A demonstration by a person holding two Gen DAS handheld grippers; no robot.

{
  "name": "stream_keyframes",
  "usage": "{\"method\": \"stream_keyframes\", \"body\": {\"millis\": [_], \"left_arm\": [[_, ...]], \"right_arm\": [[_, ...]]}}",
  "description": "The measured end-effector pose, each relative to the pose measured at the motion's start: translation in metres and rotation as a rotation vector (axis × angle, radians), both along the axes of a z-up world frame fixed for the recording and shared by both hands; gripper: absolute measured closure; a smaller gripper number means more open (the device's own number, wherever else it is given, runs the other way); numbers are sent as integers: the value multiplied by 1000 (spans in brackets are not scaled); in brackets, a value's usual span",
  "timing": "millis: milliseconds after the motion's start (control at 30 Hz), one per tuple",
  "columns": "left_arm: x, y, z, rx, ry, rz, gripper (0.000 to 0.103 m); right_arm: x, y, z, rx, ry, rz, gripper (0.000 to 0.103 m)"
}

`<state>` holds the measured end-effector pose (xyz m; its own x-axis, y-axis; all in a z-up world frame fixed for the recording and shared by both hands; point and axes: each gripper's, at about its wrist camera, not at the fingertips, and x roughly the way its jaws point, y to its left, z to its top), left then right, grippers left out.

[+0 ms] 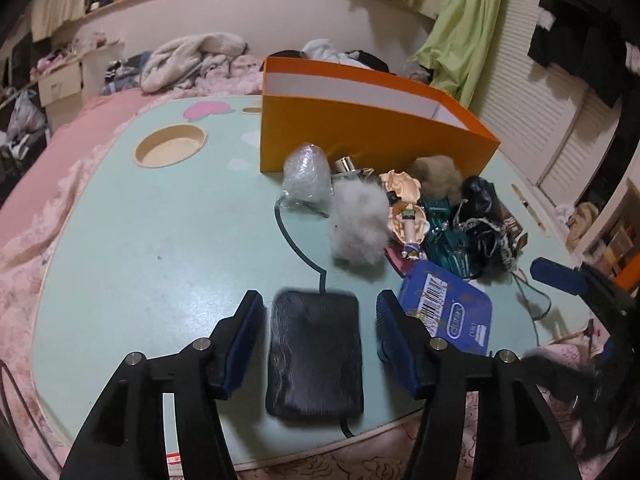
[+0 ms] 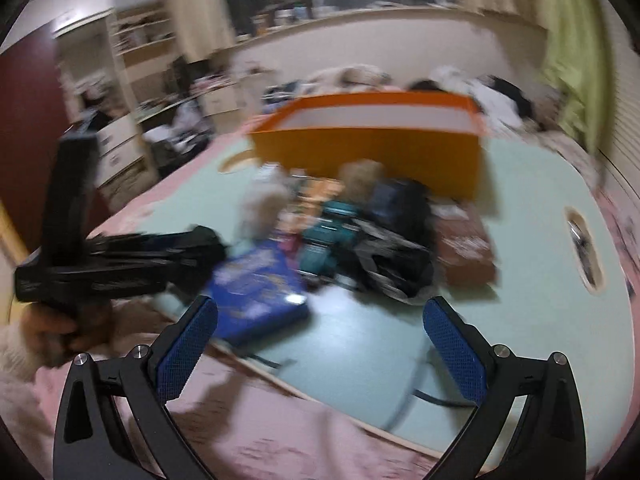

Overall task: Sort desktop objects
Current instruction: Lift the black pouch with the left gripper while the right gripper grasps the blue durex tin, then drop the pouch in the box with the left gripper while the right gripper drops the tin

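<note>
A black leather pouch lies on the pale green table between the fingers of my left gripper, which is open around it without touching. A heap of small objects sits beyond: a grey fluffy ball, a bubble-wrapped item, a blue tin, teal items and black cords. An open orange box stands behind them. My right gripper is open and empty above the table's near edge; its view is blurred and shows the blue tin and orange box.
A round cup recess is at the table's far left. A slot is near the table's right edge. Pink bedding surrounds the table. The left gripper shows at left in the right wrist view.
</note>
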<state>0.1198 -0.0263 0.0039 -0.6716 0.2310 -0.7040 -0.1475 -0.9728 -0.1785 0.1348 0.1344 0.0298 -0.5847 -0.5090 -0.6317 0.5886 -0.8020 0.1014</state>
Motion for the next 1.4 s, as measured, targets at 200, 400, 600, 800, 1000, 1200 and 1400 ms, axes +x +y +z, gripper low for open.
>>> {"method": "stream_keyframes", "body": {"millis": [200, 400, 600, 800, 1000, 1200, 1400], "left_arm": [[4, -17, -1, 41, 8, 62, 66], [6, -17, -2, 33, 19, 56, 66], [10, -15, 1, 42, 42, 48, 66], [17, -12, 12, 34, 104, 27, 67], [11, -3, 38, 57, 156, -31, 88], [-15, 4, 53, 54, 163, -41, 87], [5, -17, 41, 119, 151, -26, 49]], "right_arm": [[-13, -39, -6, 98, -58, 124, 3], [-22, -54, -18, 169, -74, 140, 26], [-11, -52, -12, 131, -49, 165, 36], [8, -27, 8, -31, 36, 159, 36], [0, -9, 31, -167, 53, 115, 36], [-34, 5, 63, -248, 79, 10, 36], [-38, 32, 70, -337, 81, -68, 36]]}}
